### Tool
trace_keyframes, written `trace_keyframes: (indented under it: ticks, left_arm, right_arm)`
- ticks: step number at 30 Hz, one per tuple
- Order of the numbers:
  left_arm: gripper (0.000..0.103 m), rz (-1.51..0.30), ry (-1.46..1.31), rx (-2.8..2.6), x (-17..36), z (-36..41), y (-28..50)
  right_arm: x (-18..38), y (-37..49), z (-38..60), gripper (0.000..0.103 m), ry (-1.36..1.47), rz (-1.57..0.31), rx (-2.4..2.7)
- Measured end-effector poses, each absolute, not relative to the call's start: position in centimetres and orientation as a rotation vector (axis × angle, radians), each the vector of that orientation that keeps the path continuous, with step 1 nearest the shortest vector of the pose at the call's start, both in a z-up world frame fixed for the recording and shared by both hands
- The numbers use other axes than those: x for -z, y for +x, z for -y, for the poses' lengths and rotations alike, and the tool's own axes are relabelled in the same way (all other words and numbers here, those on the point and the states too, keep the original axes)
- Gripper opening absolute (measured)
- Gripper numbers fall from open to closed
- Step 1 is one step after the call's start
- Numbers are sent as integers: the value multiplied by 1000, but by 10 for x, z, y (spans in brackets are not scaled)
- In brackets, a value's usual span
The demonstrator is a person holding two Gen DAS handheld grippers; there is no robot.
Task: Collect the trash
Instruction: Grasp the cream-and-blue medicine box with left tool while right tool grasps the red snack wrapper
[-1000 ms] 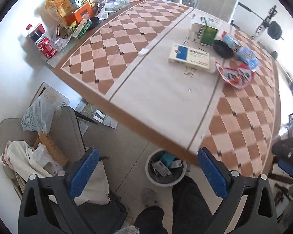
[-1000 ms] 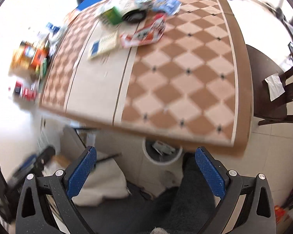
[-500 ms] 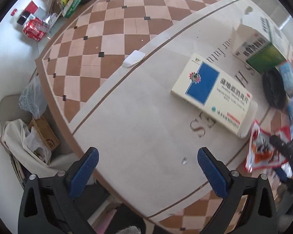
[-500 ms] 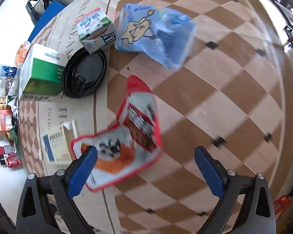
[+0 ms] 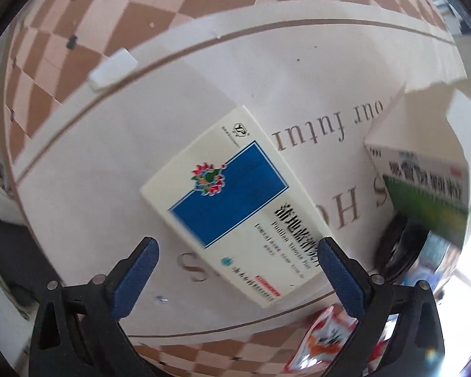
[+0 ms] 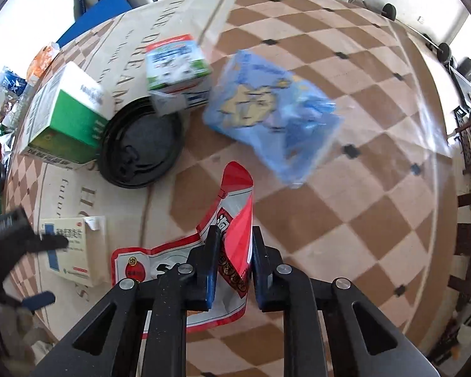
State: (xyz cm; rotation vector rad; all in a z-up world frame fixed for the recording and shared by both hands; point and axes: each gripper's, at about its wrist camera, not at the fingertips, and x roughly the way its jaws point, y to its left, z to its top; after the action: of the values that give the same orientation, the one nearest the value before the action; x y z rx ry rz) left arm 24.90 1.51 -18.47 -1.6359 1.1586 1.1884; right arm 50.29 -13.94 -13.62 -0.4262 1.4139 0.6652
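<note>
A flat white and blue medicine box (image 5: pixel 235 194) lies on the table. My left gripper (image 5: pixel 235 254) is open, low over the box, with its near end between the fingers. The box also shows in the right wrist view (image 6: pixel 73 246). My right gripper (image 6: pixel 234 245) is shut on a red and white snack wrapper (image 6: pixel 235 207), pinching its raised fold. The wrapper's corner shows in the left wrist view (image 5: pixel 323 342). The left gripper appears at the left edge of the right wrist view (image 6: pixel 15 242).
A green and white box (image 6: pixel 69 119), a black cup lid (image 6: pixel 141 154), a small milk carton (image 6: pixel 175 66) and a blue snack bag (image 6: pixel 273 119) lie on the checkered tablecloth (image 6: pixel 361 188). A small white scrap (image 5: pixel 113 69) lies left. Clutter lines the far left edge.
Both grippers came from above the floor bin down to the table. The left one dropped over the medicine box. The right one closed on the red wrapper.
</note>
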Motion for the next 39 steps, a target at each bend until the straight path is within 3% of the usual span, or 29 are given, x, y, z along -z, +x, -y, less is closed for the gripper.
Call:
trace_keyframes:
  ticks: [8,10,15,18,25,27,28,39]
  left_arm:
    - [101,-1210,-1599,-1242,197,-11,254]
    - [94,-1257,-1491,-1218,194,-1,259]
    - [92,-1506,-970,-1021,188,66,282]
    - [92,-1530,-943,-933,195,109,267]
    - [92,-1434,-1063,-966,206,119,236]
    - [86,-1425,-1034,-970,203,117,238]
    - [86,-1434,-1008,-976,205,114,245]
    - [85,-1429,-782,-992,174,148,247]
  right_arm:
    - [147,551,193,19,-344,-1503,-588]
    - [150,553,195,19,-343,-1505,-594]
    - [149,551,193,19,-328,-1507,-614]
    - [152,548,197,19,-345,-1531,-631]
    - [155,533,198,46,-381,-1524,-632]
    - [155,524,192,43,-434,-1481,-635]
    - [154,521,190,26,-427,-1472,-660]
    - [131,513,211,16,-347,-1423,-715]
